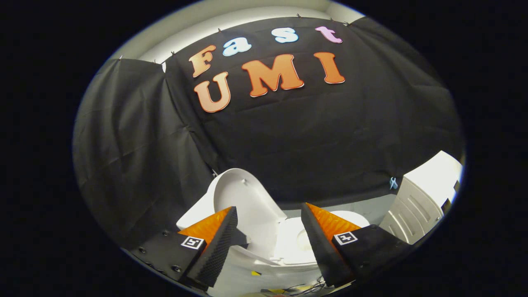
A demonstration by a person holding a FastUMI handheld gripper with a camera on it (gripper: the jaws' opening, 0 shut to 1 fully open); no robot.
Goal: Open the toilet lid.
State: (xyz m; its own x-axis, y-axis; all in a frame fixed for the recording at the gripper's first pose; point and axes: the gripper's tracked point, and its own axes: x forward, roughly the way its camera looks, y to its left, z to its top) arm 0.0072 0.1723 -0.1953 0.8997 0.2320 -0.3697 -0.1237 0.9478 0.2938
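toilet lid (pixel 243 202) already tipped up, standing at about 11 o'clock just ahead of the fingers (pixel 268 231), fingers spread wide and holding nothing, white seat (pixel 295 243) showing between them, white ribbed bin (pixel 420 202) off at 2 o'clock

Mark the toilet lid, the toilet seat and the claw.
toilet lid (pixel 243 198): gripper view, inner face of the raised lid, just ahead of the fingers.
toilet seat (pixel 295 243): gripper view, seat ring between the fingers.
claw (pixel 269 211): gripper view, open gap midway between the fingertips, holding nothing.
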